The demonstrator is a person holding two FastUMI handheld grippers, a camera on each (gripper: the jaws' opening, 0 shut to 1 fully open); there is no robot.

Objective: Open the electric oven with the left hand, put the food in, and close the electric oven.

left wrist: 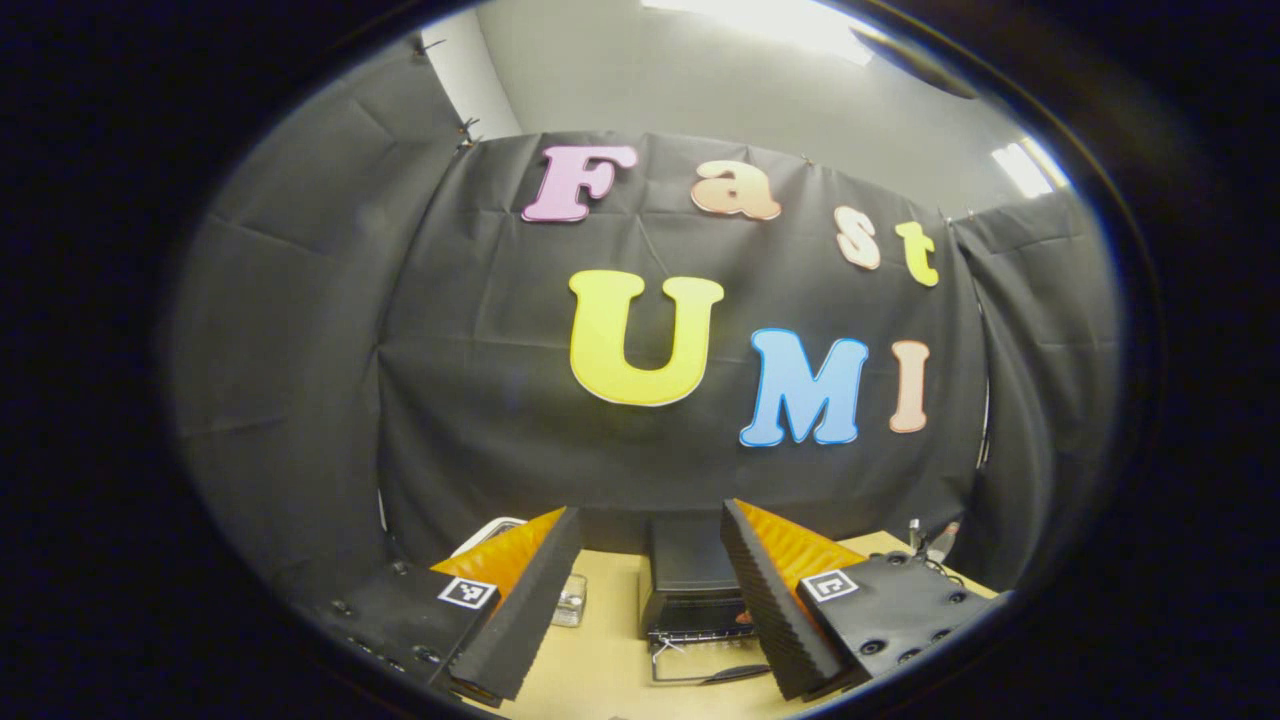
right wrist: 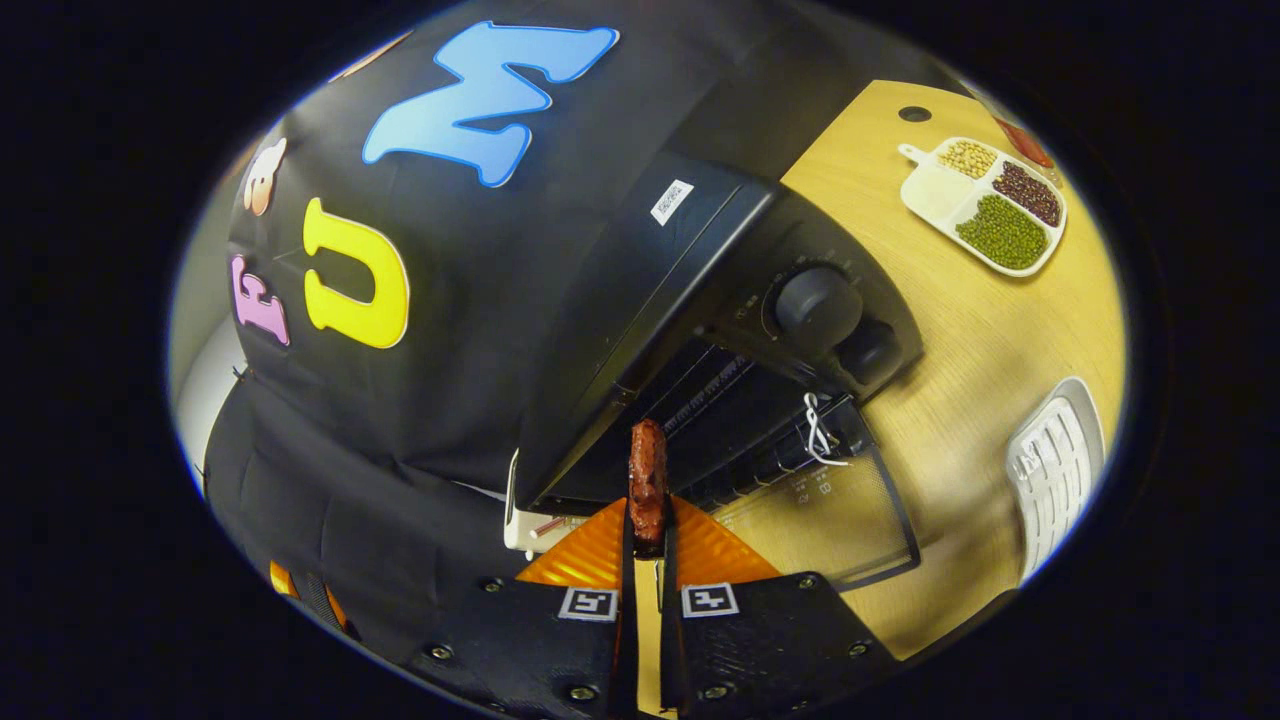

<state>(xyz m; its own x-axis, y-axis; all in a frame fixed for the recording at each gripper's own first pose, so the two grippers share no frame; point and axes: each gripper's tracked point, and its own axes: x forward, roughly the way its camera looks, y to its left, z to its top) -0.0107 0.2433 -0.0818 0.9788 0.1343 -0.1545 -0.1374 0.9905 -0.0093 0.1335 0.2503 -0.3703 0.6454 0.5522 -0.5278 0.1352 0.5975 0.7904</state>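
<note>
One electric oven (right wrist: 700, 290) stands on the bench (right wrist: 990, 340), its back toward the booth wall. It is a black box-shaped unit. Two round knobs (right wrist: 818, 300) sit on its control panel, one beside the other. Its door (right wrist: 840, 510) is swung down and lies open in front of the cavity; the door has a see-through pane in a dark frame, and a white tie is fastened at the handle. Rack bars are visible inside the cavity.

One piece of food (right wrist: 648, 480) is present: a narrow, reddish-brown strip, held upright just in front of the oven's open cavity, above the lowered door. The right tool (right wrist: 648, 545) is pressed together on the lower end of this strip, both fingers against it.

The left tool (left wrist: 650, 570) has its fingers spread wide, with nothing between them. In the left gripper view the oven (left wrist: 690, 575) lies ahead of this tool, with the door (left wrist: 700, 665) lowered onto the bench (left wrist: 600, 660) side.

One white divided tray (right wrist: 985, 205) lies on the bench beyond the oven's knob side. It has four compartments: one with green beans, one with dark beans, one with pale beans, and one whose contents cannot be determined. One white ribbed object (right wrist: 1055, 470) lies on the bench near the open door.
</note>
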